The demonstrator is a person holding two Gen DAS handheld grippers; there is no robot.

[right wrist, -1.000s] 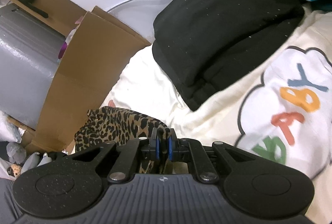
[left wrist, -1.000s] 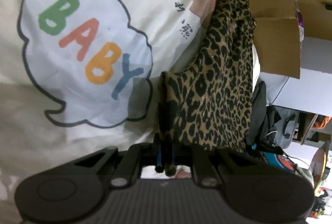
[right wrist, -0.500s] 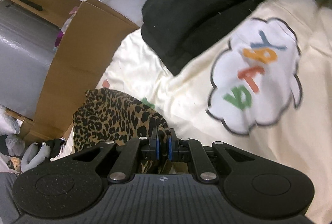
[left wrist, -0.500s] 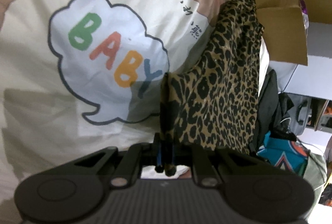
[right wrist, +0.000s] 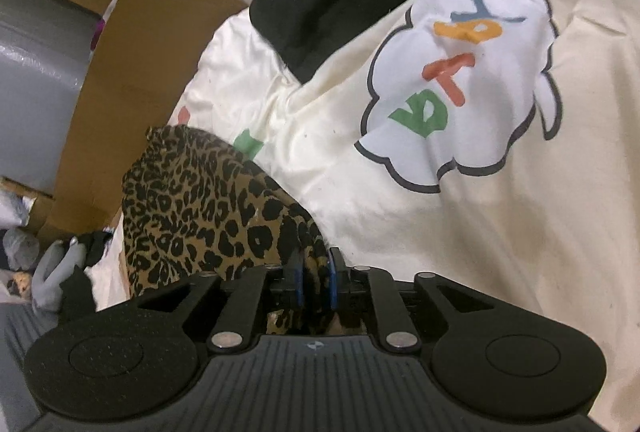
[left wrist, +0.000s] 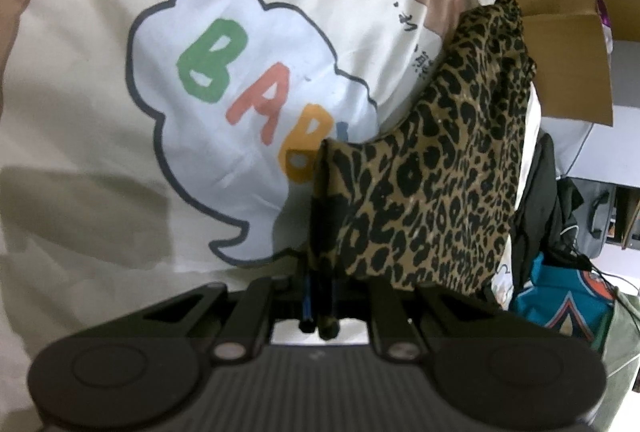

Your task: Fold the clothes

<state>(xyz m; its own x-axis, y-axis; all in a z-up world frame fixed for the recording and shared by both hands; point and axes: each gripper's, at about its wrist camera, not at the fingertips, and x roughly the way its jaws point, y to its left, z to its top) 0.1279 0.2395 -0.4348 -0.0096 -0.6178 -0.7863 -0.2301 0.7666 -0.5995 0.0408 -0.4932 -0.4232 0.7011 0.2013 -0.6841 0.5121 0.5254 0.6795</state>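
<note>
Your left tongs are pinched tight on an edge of the leopard-print garment; your right tongs clamp another bunched part. It hangs stretched between them above the cream "BABY" sheet.

I see even, soft indoor light, heavy fisheye bending at edges, slight motion blur, and a faint shadow on the sheet.

Left gripper and right gripper, jaws of both nearly closed, clamping cloth.
</note>
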